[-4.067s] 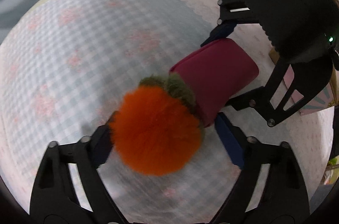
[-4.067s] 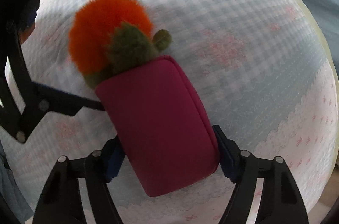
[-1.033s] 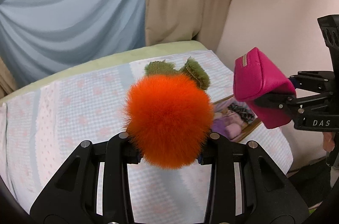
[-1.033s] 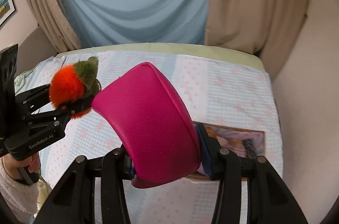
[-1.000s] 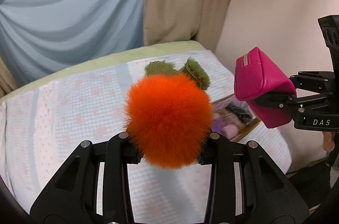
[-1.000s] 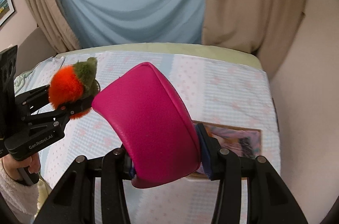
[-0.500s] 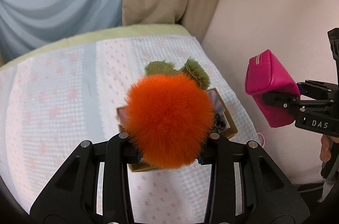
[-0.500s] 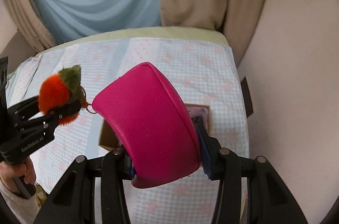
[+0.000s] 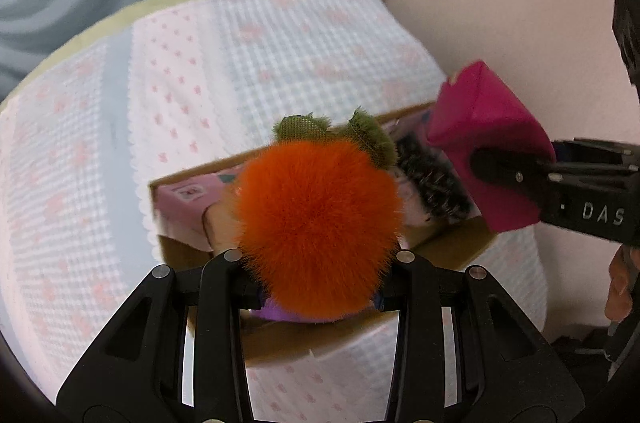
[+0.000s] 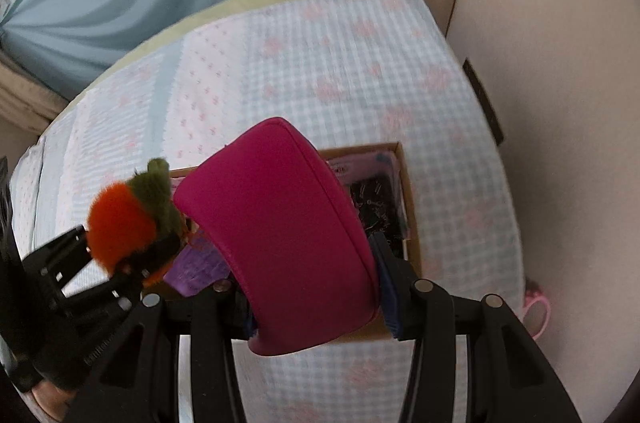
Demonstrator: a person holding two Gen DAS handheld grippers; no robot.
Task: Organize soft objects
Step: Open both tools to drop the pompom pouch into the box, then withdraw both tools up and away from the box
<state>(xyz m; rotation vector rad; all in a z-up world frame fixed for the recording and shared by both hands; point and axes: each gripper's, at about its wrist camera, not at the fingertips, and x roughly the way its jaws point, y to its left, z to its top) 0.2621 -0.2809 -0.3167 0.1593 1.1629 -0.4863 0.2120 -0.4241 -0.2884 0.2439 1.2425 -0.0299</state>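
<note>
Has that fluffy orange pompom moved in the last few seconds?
Yes. The fluffy orange pompom, earlier down on the checked bedspread, is now held above the open cardboard box.

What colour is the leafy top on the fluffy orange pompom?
Olive green, a fuzzy tuft at the top of the orange pompom; the left wrist view shows it best.

Both wrist cameras looked steeply down from close above the bed (image 9: 248,35), each along its own hand-held gripper. They shared the cardboard box (image 9: 448,247) and each glimpsed the opposite hand-held gripper.
</note>
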